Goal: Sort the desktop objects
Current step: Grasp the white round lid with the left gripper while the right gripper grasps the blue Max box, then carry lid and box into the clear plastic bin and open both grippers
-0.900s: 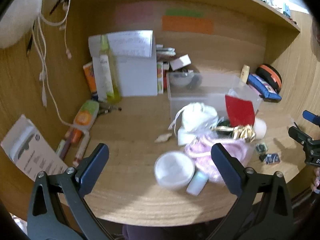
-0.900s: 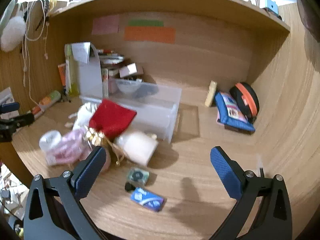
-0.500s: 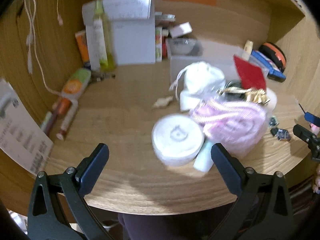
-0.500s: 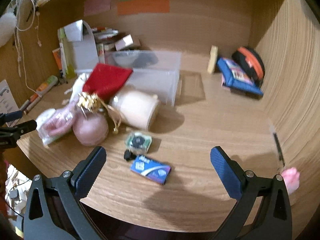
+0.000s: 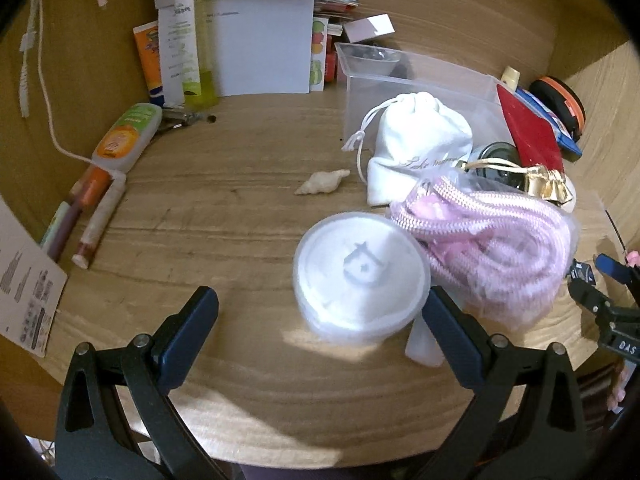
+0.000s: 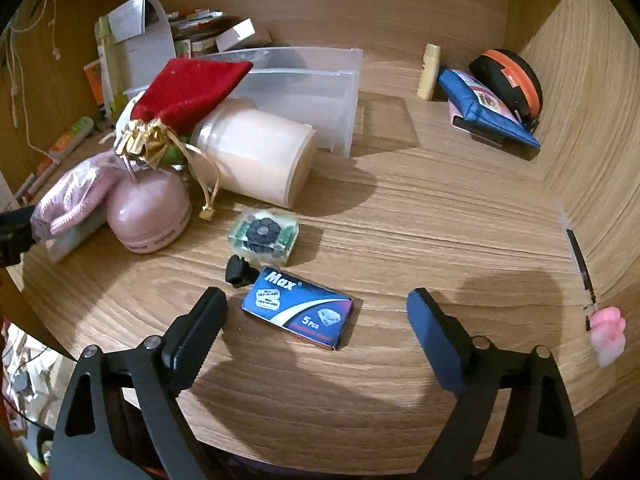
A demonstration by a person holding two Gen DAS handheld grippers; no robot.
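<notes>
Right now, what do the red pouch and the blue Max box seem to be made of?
The red pouch looks like velvet-type fabric: matte, fuzzy surface, soft folds. The blue Max box seems to be printed cardboard with a slight sheen: sharp folded edges, flat printed faces.

The left black plastic two-finger gripper has triangular cut-out arms, silver rivets and dark blue pads. The right black plastic two-finger gripper matches: blue pads, silver rivets, and white "DAS" lettering visible on its body in the left wrist view.

White round lid is blurred; a small white bottle hides partly behind the left tongs.
</notes>
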